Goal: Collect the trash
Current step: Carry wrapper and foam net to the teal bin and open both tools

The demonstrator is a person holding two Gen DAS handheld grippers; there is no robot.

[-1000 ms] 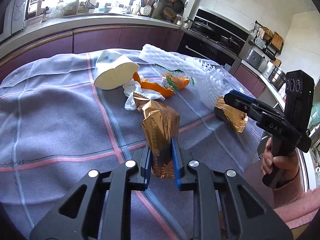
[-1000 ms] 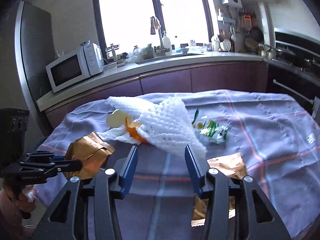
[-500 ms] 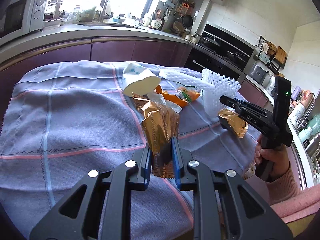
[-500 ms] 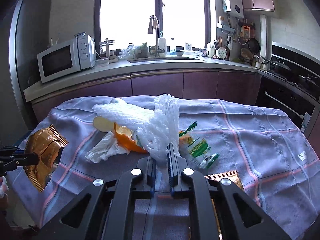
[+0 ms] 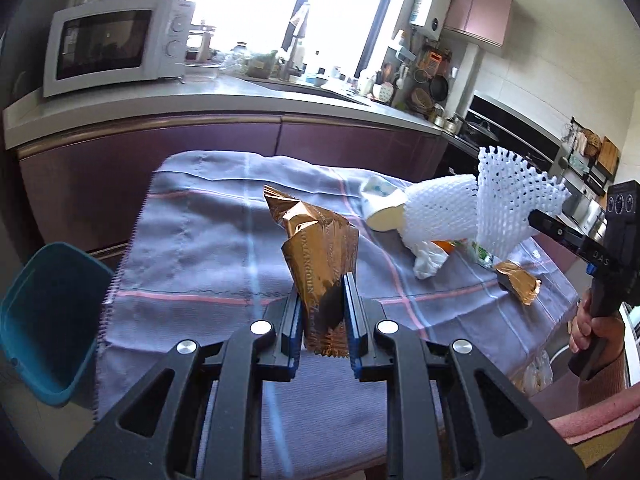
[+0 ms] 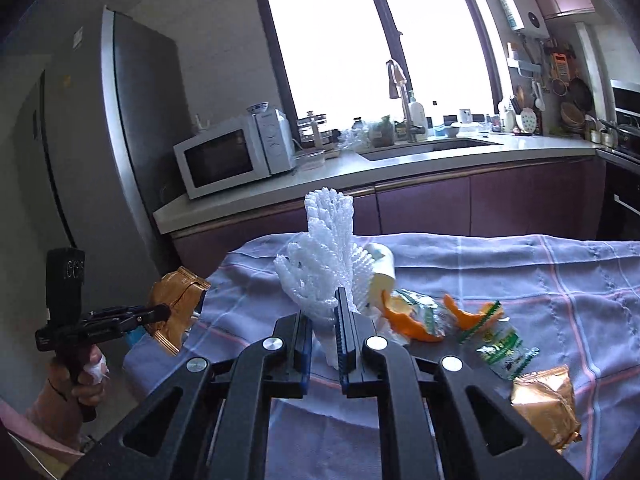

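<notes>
My left gripper (image 5: 320, 304) is shut on a crumpled gold snack wrapper (image 5: 316, 248), held upright above the table's left part. In the right wrist view that left gripper (image 6: 168, 312) and its gold wrapper (image 6: 176, 304) hang at the table's left end. My right gripper (image 6: 324, 320) is shut on a white foam fruit net (image 6: 328, 248), which stands up from its pads, lifted off the cloth. The left wrist view shows the right gripper (image 5: 536, 220) at the right with the foam net (image 5: 508, 204) spreading from it.
On the lilac checked cloth (image 5: 200, 240) lie a paper cup (image 6: 382, 272), orange peel (image 6: 404, 316), a green-white wrapper (image 6: 500, 344), a second gold wrapper (image 6: 544, 404) and a white tissue (image 5: 430, 258). A teal bin (image 5: 48, 320) stands on the floor, left of the table.
The right gripper's jaws shut on the foam net and raised it off the cloth. The left gripper carried its gold wrapper left and upward; the teal bin came into view.
</notes>
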